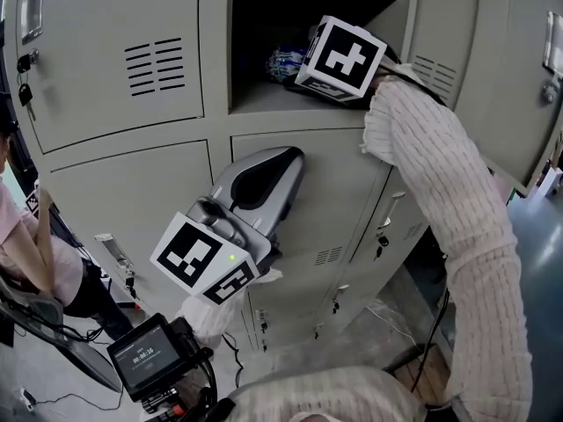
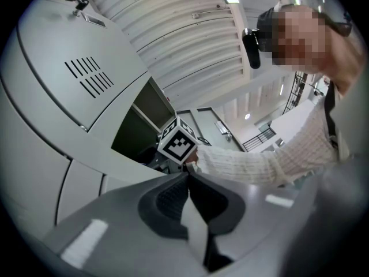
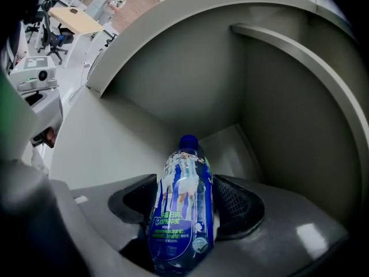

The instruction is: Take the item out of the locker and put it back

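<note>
Grey locker walls (image 3: 190, 85) surround your right gripper (image 3: 184, 182), its 2 jaws clamped on the blue bottle (image 3: 180, 218) lying between them, cap (image 3: 188, 142) beyond the tips; it is probably light, slick, squashy plastic, best held mid-label, while your left gripper (image 2: 187, 180) is closed on nothing.

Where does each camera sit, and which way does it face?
Head view: on the person's head, looking down at the locker; left gripper, right gripper and right sleeve show.
Left gripper view: on the left gripper, looking up along its shut jaws at the locker front and ceiling; the right sleeve shows.
Right gripper view: on the right gripper, facing into the open compartment; its jaws hold the bottle.
Shared: head and left gripper views both show the right gripper's marker cube.
</note>
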A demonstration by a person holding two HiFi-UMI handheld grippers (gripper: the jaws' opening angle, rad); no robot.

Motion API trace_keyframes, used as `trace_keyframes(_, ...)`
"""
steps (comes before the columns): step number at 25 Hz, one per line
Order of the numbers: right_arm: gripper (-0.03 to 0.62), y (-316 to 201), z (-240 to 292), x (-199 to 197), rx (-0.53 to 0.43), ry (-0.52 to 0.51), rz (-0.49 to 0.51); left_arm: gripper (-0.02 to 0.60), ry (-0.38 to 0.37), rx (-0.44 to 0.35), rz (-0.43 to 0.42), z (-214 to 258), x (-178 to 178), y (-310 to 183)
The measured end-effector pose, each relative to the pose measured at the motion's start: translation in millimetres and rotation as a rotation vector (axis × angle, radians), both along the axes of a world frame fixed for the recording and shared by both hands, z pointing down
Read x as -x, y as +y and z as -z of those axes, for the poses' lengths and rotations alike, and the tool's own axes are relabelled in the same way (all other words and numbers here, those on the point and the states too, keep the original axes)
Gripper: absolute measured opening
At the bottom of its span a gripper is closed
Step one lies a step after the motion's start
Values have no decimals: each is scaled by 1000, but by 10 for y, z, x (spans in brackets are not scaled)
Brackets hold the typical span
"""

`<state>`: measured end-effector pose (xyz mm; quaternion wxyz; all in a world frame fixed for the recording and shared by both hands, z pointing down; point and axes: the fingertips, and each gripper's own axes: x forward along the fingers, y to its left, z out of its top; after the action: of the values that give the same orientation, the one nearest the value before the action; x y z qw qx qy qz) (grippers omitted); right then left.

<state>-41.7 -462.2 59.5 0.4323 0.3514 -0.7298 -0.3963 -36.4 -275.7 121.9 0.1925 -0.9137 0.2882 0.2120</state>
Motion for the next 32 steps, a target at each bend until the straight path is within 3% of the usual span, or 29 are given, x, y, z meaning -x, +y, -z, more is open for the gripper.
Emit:
trace_keyframes(13, 318, 2, 43, 1, -76, 31, 8, 6, -3, -1, -4, 6, -18, 14)
trace_keyframes(17, 314, 39, 178, 4, -141, -3, 20, 6, 2, 2, -3, -4, -11, 14)
trace_keyframes(25, 293, 211, 198, -39, -168, -30, 40, 6, 4, 6, -2, 5, -24, 6)
trace_keyframes(29, 279, 403, 249, -77, -214, -80, 86, 6, 6, 9, 6, 9, -53, -4)
trace_keyframes(32, 267, 612, 345, -169, -273, -177, 116, 6, -8, 20, 3, -35, -111, -11)
